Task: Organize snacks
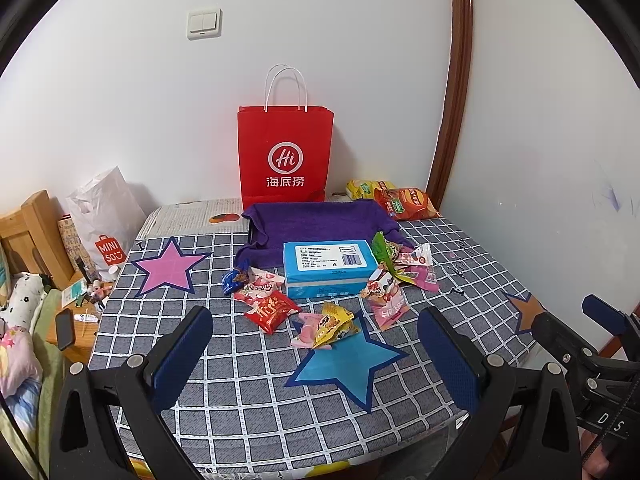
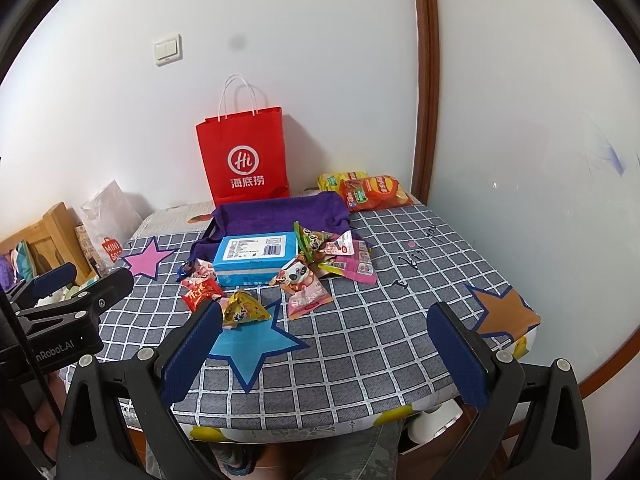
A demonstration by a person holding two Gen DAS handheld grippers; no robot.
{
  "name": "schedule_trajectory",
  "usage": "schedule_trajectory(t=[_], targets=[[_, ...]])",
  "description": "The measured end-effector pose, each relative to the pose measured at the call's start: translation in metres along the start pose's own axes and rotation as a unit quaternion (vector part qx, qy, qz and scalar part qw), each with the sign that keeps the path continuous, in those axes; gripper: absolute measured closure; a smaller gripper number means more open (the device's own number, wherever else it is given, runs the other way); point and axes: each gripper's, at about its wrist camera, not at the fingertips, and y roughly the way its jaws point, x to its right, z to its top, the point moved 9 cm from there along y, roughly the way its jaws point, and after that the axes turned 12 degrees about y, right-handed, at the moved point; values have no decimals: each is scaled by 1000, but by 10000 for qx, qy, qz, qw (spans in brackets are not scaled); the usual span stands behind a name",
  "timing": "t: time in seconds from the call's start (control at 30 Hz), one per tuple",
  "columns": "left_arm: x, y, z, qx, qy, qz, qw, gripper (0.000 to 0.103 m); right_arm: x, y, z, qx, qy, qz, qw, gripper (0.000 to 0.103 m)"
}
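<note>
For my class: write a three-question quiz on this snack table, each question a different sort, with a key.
1. True or false: both grippers, left and right, are open and hold nothing.
2. What stands upright against the wall behind the purple tray? A) white bag B) red bag C) blue box
3. Fill in: the yellow packet lies at the tip of the blue ____ on the tablecloth.

Key: 1 true. 2 B, the red bag. 3 star.
</note>
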Motion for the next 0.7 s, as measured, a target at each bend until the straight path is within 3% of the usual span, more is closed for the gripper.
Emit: schedule_trajectory(t=[0.7], targets=[[0,-7,6,-11,248,211,9995,0,-3,0,-4,36,-7,44,10000,2]])
